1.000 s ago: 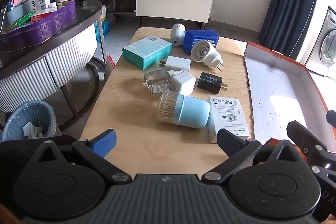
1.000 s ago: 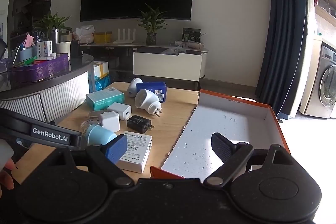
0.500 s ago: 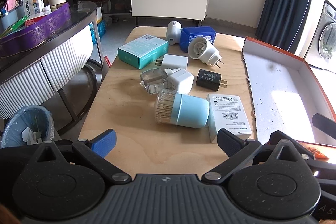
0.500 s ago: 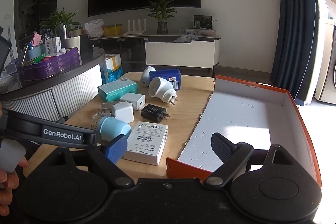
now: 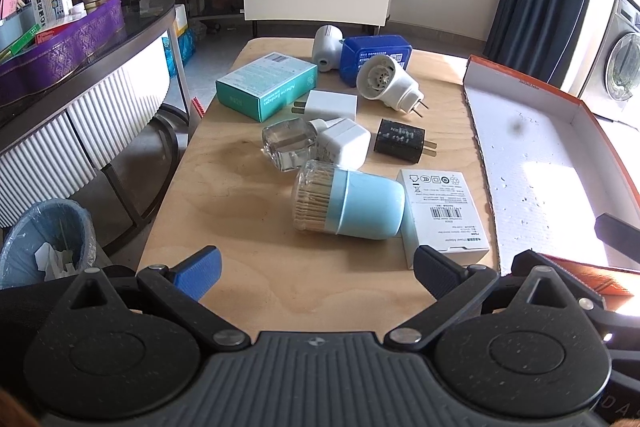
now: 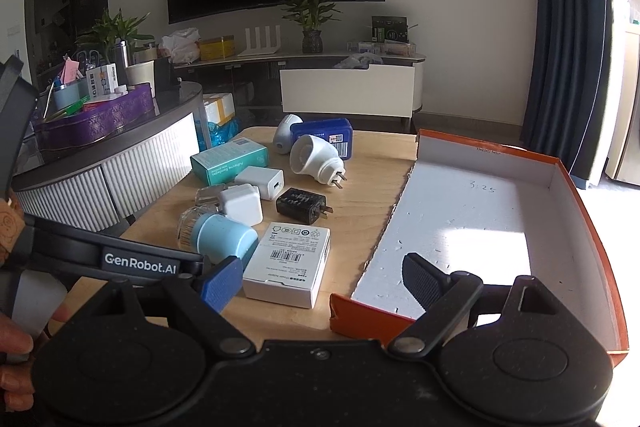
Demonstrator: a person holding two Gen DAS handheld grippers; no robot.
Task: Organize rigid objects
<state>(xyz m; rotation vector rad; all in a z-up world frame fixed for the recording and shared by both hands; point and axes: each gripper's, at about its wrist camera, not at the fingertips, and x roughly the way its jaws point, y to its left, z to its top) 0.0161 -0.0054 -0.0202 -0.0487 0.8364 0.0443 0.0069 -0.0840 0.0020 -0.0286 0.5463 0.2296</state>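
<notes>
A wooden table (image 5: 256, 267) carries a clutter of small items: a light-blue toothpick jar (image 5: 352, 205) on its side, a white box (image 5: 442, 215) beside it, a black charger (image 5: 400, 146), white chargers (image 5: 344, 147), a glass bottle (image 5: 286, 149), a teal box (image 5: 267, 91), a round white plug (image 5: 386, 82) and a blue box (image 5: 376, 55). An orange-edged box lid (image 5: 536, 163) with a white inside lies to the right. My left gripper (image 5: 316, 267) hovers open at the near table edge. My right gripper (image 6: 320, 281) is open over the lid's near corner (image 6: 360, 315).
A curved dark counter (image 5: 80, 67) with a purple tin stands left of the table, with a lined bin (image 5: 44, 243) on the floor below it. A washing machine (image 5: 620, 59) and dark curtain are at the right. A person's hand (image 6: 16, 347) holds the left gripper.
Both grippers have moved slightly forward and lower toward the table. Both stay open, and nothing on the table has moved.
</notes>
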